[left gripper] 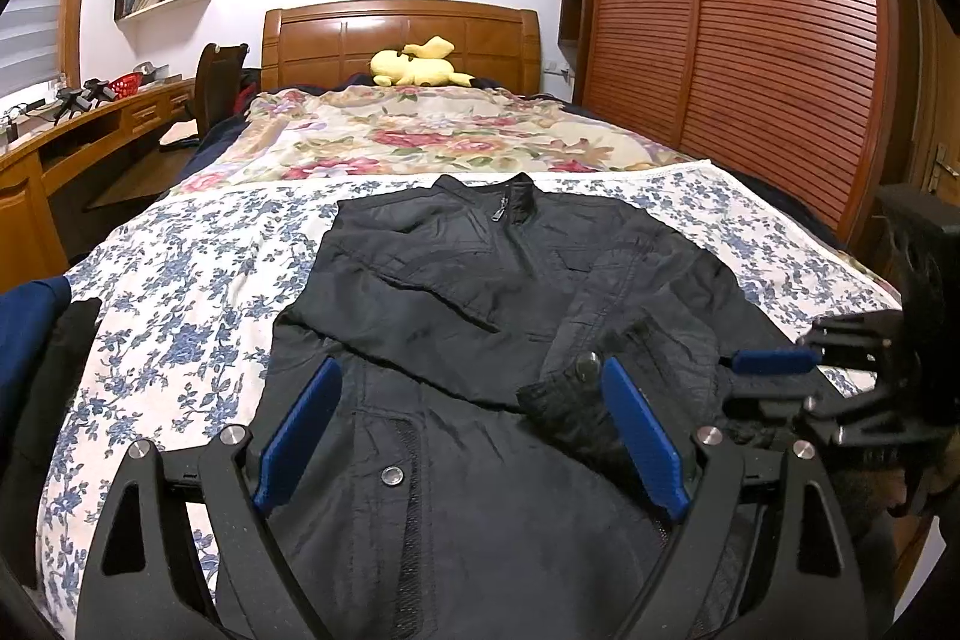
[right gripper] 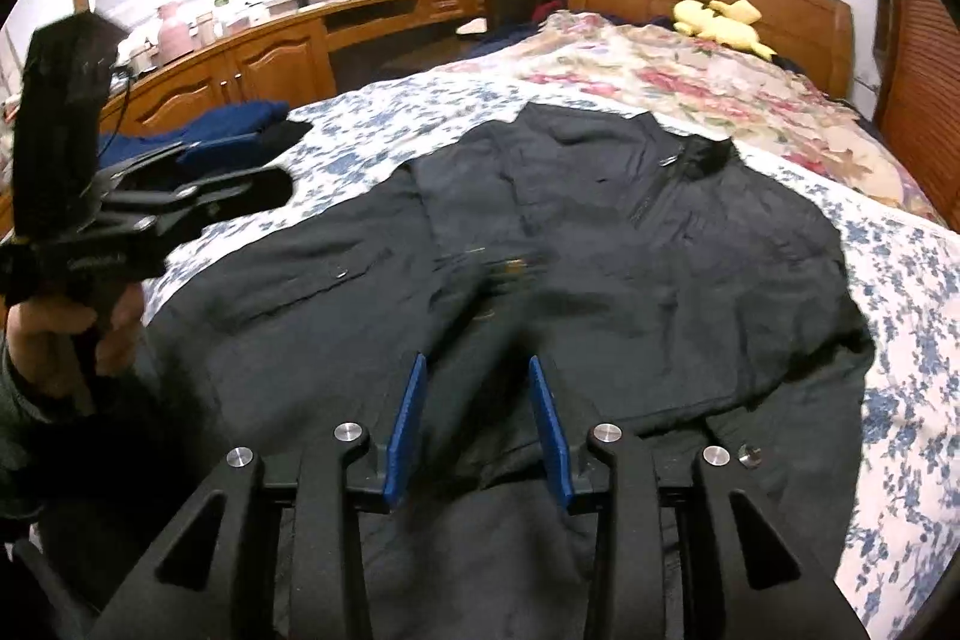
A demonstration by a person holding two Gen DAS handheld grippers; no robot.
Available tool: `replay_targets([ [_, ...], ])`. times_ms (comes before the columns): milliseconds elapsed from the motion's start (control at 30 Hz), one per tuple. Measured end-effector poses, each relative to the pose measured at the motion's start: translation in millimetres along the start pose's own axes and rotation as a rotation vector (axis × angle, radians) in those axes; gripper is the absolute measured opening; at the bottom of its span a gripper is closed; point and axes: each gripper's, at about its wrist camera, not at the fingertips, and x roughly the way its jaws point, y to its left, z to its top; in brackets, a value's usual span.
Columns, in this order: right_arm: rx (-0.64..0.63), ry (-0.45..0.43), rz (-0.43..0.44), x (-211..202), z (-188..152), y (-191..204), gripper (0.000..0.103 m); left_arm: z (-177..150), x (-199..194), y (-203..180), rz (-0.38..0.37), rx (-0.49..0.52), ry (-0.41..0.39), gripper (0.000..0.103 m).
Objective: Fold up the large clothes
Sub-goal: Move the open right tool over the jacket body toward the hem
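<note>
Jacket (left gripper: 480, 280) lies flat near the foot edge of the bed (left gripper: 180, 292), both sleeves folded across the chest. Left gripper (left gripper: 474, 436) spread, holding nothing. Right gripper (right gripper: 477, 424) parted, nothing between the pads. Folding the body remains.

One black jacket (left gripper: 480, 316) lies spread on one bed (left gripper: 180, 280), both sleeves folded across its front. Two floral covers dress that bed: one blue-flowered sheet (left gripper: 198, 244) and one red-flowered quilt (left gripper: 420, 136). One yellow plush toy (left gripper: 417, 64) sits by the headboard. Two claws show, the left claw (left gripper: 471, 382) and the right claw (right gripper: 477, 370), each with two blue pads. At the bed's edge lies what looks like one pile of dark blue clothing (right gripper: 240, 115), though its pieces blur together.
</note>
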Motion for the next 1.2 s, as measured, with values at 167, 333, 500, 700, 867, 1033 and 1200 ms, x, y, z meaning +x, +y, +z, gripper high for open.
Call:
replay_targets([
  [167, 0.033, 0.0, -0.042, 12.2, -10.4, -8.8, 0.037, -2.1, -2.7, 2.8, 0.009, 0.003, 0.003, 0.089],
  [333, 0.033, 0.071, -0.045, 49.0, -17.9, -1.6, 0.037, -4.6, -4.2, 7.5, 0.018, 0.007, 0.008, 0.089],
  [500, 0.015, 0.125, 0.006, 83.5, -23.2, 25.4, 0.037, -7.4, -6.9, 16.5, 0.034, 0.001, 0.013, 0.089],
  [700, 0.022, 0.164, 0.041, 118.5, -19.3, 48.2, 0.037, -10.9, -11.2, 26.4, 0.049, -0.005, 0.021, 0.089],
  [867, 0.071, 0.169, 0.095, 133.3, -11.3, 46.8, 0.037, -13.2, -18.3, 29.1, 0.065, 0.009, 0.023, 0.089],
  [1033, 0.084, 0.175, 0.141, 151.7, -3.2, 48.0, 0.036, -15.9, -21.4, 31.9, 0.076, 0.016, 0.039, 0.089],
  [1200, 0.082, 0.146, 0.187, 154.1, -0.1, 49.4, 0.036, -26.8, -15.9, 37.7, 0.096, 0.034, 0.079, 0.089],
])
